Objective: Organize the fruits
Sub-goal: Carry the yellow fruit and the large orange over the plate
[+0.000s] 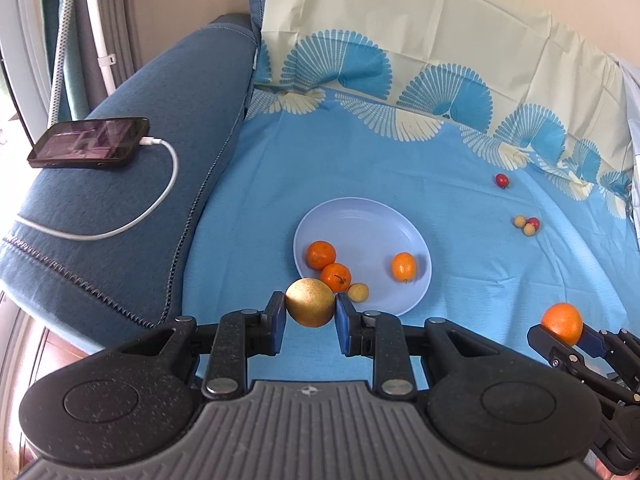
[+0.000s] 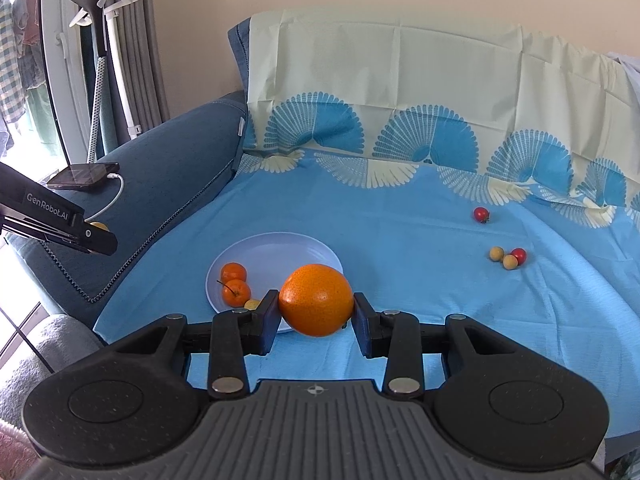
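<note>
**Both grippers loaded, near the plate**

Setting: blue sofa draped with a blue cloth [image 1: 460, 240] printed with cream and blue fan shapes; the cloth runs up over the backrest. Curtains and a white stand by the window at far left.

Left gripper [image 1: 310, 312]: jaws clamped on a round yellow-brown fruit [image 1: 310, 302], pear-like, one blue pad on each side. It hangs just over the near rim of the plate. In the right wrist view only its black side shows, at the left edge, with a sliver of the yellow fruit.

Right gripper [image 2: 316, 314]: jaws closed on a large orange [image 2: 316, 300], pads pressing both flanks. The orange sits over the plate's near right edge and hides part of it.

Plate [image 1: 360, 216]: pale lavender, flat on the cloth. On it: two tangerines [image 1: 321, 255] touching each other at the left side, a third small orange fruit [image 1: 404, 267] apart at the right, and one small yellow fruit [image 1: 358, 293] at the near rim, just beside the held pear-like fruit.

Loose on the cloth, well right of the plate: a single cherry tomato [image 1: 501, 180] farther back; nearer, a tight cluster of two small yellow fruits and one red one [image 1: 527, 225].

Armrest [image 1: 132, 184], left: a phone [image 1: 89, 143] lying flat, white cable [image 1: 160, 196] plugged in and looping across the fabric.
</note>
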`<action>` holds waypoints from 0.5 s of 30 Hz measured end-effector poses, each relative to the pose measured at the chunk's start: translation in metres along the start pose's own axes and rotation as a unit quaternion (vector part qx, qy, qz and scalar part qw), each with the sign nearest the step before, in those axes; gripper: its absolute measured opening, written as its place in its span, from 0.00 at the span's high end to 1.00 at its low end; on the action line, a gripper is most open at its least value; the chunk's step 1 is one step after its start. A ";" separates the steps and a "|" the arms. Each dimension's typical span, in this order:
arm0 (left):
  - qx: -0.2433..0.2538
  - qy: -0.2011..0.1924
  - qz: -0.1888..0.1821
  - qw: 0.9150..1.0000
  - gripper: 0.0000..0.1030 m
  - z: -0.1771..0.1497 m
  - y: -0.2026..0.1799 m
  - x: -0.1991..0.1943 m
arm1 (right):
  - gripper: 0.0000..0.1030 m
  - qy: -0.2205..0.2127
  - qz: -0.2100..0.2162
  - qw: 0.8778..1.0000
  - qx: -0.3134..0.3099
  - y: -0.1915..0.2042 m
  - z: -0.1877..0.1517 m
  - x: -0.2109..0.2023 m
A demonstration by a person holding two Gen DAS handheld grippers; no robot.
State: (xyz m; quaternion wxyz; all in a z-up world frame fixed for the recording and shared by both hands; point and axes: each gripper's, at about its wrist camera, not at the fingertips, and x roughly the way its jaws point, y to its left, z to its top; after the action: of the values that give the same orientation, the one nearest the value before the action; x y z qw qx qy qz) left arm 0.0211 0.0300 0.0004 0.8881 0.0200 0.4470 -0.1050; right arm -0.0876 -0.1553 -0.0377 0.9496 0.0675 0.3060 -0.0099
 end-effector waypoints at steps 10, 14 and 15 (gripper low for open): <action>0.018 0.024 0.000 1.000 0.72 0.031 -0.022 0.060 | 0.61 0.013 0.003 1.000 -0.004 -0.004 0.013 0.057; 0.021 0.032 -0.002 0.999 0.72 0.044 -0.029 0.087 | 0.61 0.020 0.008 1.000 -0.009 -0.005 0.018 0.087; 0.021 0.035 -0.002 0.999 0.72 0.047 -0.031 0.093 | 0.61 0.021 0.008 1.000 -0.011 -0.004 0.019 0.094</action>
State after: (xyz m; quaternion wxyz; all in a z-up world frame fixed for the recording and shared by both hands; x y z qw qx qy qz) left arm 0.1063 -0.0221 -0.0439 0.8712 0.0412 0.4752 -0.1158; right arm -0.0002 -0.1602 -0.0775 0.9438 0.0597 0.3249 0.0025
